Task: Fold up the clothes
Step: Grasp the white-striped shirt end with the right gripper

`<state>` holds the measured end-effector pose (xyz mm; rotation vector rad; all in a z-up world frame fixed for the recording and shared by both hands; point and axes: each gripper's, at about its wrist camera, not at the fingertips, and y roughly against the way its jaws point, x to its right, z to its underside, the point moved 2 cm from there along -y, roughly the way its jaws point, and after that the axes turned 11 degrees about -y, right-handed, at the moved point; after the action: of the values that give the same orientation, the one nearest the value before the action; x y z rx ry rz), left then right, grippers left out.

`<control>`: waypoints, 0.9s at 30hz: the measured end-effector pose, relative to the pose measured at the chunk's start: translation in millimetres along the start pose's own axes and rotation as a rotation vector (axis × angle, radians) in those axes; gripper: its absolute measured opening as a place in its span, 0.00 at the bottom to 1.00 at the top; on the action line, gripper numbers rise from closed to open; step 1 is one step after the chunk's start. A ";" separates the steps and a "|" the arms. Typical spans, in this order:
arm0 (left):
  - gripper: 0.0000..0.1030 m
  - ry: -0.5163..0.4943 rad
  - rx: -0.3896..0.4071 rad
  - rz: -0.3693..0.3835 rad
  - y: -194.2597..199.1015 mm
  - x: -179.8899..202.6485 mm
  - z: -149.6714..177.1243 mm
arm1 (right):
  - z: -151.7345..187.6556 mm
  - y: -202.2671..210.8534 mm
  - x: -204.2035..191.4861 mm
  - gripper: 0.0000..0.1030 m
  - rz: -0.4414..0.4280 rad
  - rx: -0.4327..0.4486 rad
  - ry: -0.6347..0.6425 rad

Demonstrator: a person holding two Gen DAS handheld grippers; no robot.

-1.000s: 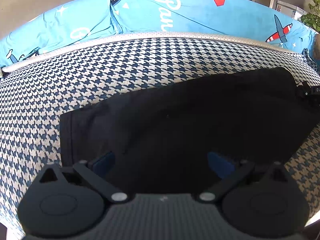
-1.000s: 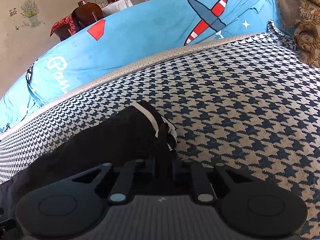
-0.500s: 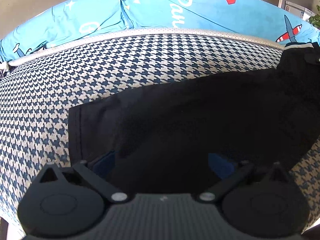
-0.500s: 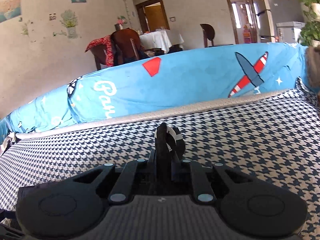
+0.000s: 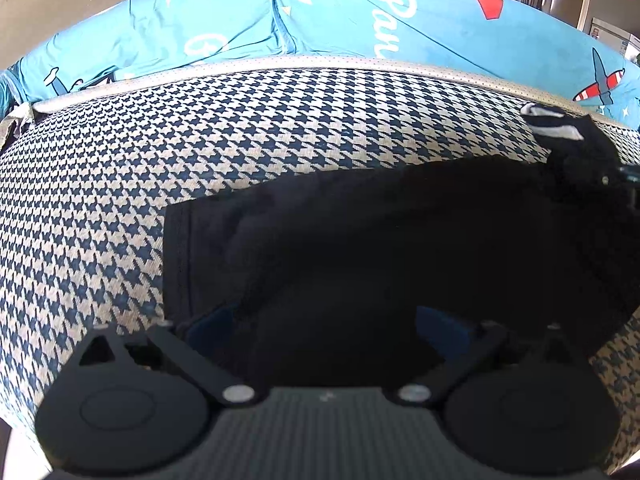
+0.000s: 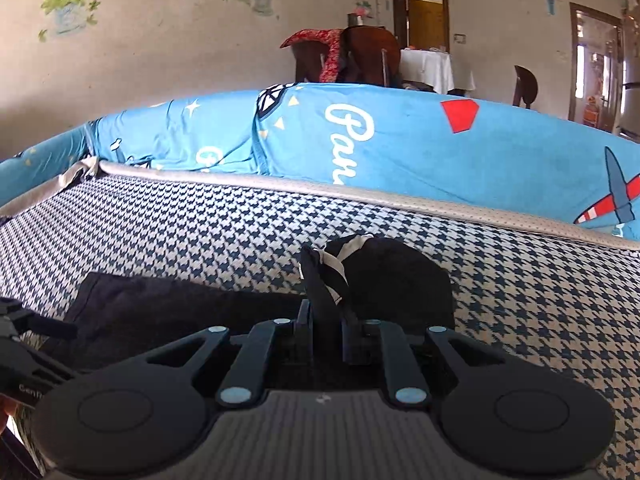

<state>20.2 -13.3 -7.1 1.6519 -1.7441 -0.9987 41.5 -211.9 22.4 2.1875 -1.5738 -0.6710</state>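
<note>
Now the right claw (image 6: 326, 326), clenched on the striped waistband end of the black garment (image 5: 380, 248), has lifted it leftward over the houndstooth sofa seat (image 5: 200, 152) while the left claw (image 5: 324, 320) stays released, starting the fold.

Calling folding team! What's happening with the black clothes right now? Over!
Right gripper shut on black garment, striped edge lifted. Left gripper open, over the cloth. Garment on houndstooth cover. Nothing in the way.

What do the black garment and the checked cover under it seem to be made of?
Black garment: probably soft matte knit, since it drapes limply and has a stitched hem. Checked cover: apparently a coarse woven textile, with its houndstooth pattern showing visible weave texture.
</note>
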 end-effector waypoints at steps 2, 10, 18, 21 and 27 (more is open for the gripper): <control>1.00 0.007 -0.004 0.002 -0.8 -1.2 0.0 | 7.8 -8.9 -6.3 0.15 -0.005 -0.032 0.022; 1.00 0.018 -0.005 0.000 -3.1 -3.7 -1.4 | 17.8 -27.8 -6.1 0.33 -0.073 -0.150 -0.061; 1.00 0.027 0.000 -0.005 -2.6 -6.1 -1.5 | -13.5 28.9 27.7 0.33 -0.130 0.013 -0.233; 1.00 0.020 -0.003 -0.011 -4.1 -5.3 -1.3 | -16.3 39.3 41.2 0.33 -0.137 0.038 -0.298; 1.00 0.022 -0.007 -0.016 -6.2 -4.3 -2.0 | -15.2 40.6 46.6 0.33 -0.073 0.031 -0.302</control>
<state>26.0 -9.2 -10.4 1.6689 -1.7139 -0.9885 30.9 -268.6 49.3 2.2586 -1.6602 -1.0472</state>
